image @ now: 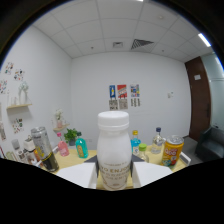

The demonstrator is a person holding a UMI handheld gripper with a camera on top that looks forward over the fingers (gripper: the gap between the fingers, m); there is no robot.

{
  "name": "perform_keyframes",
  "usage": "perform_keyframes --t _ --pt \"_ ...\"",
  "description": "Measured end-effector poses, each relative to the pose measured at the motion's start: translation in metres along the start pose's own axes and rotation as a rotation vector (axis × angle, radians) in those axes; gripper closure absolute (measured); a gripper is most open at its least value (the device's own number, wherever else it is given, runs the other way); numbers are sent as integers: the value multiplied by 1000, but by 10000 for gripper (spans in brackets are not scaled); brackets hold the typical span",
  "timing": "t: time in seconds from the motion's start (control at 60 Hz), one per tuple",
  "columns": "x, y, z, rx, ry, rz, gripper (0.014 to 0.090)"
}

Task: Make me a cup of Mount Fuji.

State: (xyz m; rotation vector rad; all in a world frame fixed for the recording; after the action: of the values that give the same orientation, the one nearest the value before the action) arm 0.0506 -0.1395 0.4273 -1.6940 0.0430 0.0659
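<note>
The tongs (pixel 114 177) are gripping a white bottle (pixel 113 150) between their two pale fingers (pixel 80 176), which are pressing against its lower sides, one on each flank. The bottle is standing upright between them, its white cap on and faint lettering showing on the band near its base. It is sitting in front of everything else and hiding part of the bench (pixel 150 159) beyond. On that bench, a dark glass of black drink (pixel 49 161) is standing off to the left, with a grey can (pixel 39 138) just behind it. A pink bottle (pixel 62 147) and a teal bottle (pixel 81 147) are standing further back, near a small green plant (pixel 71 135). To the right of the white bottle, a blue bottle with a yellow cap (pixel 135 141) is peeking out, a clear bottle with a dark cap (pixel 157 140) is standing beside it, and a yellow can (pixel 172 150) is tilting slightly nearer the fingers. Posters (pixel 124 96) are hanging on the far white wall, and a dark door (pixel 198 97) is showing at the right.
</note>
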Motion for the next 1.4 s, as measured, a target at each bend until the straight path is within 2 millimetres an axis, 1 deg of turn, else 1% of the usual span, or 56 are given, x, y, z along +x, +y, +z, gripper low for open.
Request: perform_keyframes --t 0.033,0.067,0.133,0.2,0.267,0.333,0.433,0.567,0.667,0.75,0.833,0.933,1.05,1.167,1.4 --pt "5 1 -9 5 -1 10 564" --pt "9 6 -19 -2 -5 8 564" --pt "23 24 -37 -8 7 4 566" --pt "43 57 -50 -46 44 -7 566" --pt "62 100 -58 -88 66 -9 567" --pt "75 141 -61 -114 67 2 565" --pt "94 209 -63 -193 92 -25 565" --pt "107 272 -58 -250 100 -72 565" --pt "114 300 -52 -291 115 -141 566" --pt "117 310 -47 -298 111 -230 567" --pt "120 313 -44 -300 106 -374 568" --pt "126 311 -41 -295 109 -584 566" --pt "127 309 -37 -295 105 -863 568" --pt "123 309 -35 -289 82 -1144 569" --pt "102 301 -26 -258 69 -1630 568"
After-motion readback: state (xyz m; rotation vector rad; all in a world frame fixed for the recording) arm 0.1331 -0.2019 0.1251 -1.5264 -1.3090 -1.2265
